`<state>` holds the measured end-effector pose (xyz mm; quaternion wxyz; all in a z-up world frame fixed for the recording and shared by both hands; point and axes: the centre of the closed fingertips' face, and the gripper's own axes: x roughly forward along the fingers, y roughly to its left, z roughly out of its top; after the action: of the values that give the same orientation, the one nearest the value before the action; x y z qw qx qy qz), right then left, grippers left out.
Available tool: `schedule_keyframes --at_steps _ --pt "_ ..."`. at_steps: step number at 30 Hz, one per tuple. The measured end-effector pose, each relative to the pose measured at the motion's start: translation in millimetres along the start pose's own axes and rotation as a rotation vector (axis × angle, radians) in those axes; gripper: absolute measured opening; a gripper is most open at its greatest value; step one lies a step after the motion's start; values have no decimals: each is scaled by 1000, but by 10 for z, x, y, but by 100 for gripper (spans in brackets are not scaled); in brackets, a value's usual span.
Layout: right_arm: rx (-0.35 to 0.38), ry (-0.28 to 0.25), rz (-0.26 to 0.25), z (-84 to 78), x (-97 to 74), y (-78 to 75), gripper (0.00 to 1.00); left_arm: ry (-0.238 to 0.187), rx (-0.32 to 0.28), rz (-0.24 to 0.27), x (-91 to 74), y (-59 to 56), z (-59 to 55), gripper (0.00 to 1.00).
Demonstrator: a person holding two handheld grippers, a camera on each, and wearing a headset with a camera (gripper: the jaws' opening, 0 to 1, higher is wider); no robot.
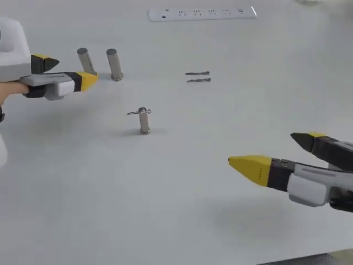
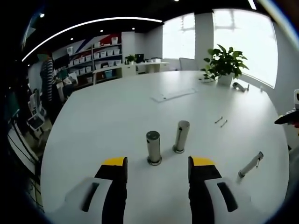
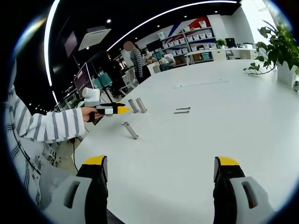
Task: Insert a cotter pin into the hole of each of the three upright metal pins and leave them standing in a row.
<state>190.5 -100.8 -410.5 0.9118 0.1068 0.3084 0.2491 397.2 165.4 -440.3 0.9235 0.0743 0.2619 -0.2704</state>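
Two bare metal pins (image 1: 84,59) (image 1: 113,63) stand side by side at the back left. My left gripper (image 1: 69,70) is open just left of them; in the left gripper view the nearer pin (image 2: 153,147) stands right before the gap of my left gripper (image 2: 158,163), with the second pin (image 2: 181,136) behind it. A third pin (image 1: 144,120) stands alone nearer the middle with a cotter pin (image 1: 138,112) through its top. Two loose cotter pins (image 1: 197,77) lie to the right. My right gripper (image 1: 270,149) hangs open and holds nothing at the front right.
A white power strip (image 1: 202,13) lies along the far edge of the white table (image 1: 182,204). A potted plant (image 2: 225,63) stands at a far corner. A striped sleeve (image 3: 46,126) holds the left gripper (image 3: 110,110) in the right gripper view.
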Motion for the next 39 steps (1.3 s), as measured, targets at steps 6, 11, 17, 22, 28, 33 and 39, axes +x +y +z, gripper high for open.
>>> schedule_keyframes --at_steps 6,11,17,22,28,33,39 --pt "3 8 3 -19 4 -14 92 -8 16 2 175 21 68 41" --pt "-2 10 0 -28 -2 -34 92 -5 15 21 279 42 118 38" --pt "3 12 1 -46 -2 -28 91 2 17 30 349 56 102 28" --pt "1 13 4 -50 2 -22 90 9 4 30 379 60 71 22" --pt "-1 9 -1 -40 -17 -40 89 10 8 33 379 73 55 11" --pt "-3 7 -2 -37 -20 -37 88 7 0 32 362 83 61 11" --pt "-13 13 3 -36 -8 -6 88 25 -2 39 309 92 48 10"
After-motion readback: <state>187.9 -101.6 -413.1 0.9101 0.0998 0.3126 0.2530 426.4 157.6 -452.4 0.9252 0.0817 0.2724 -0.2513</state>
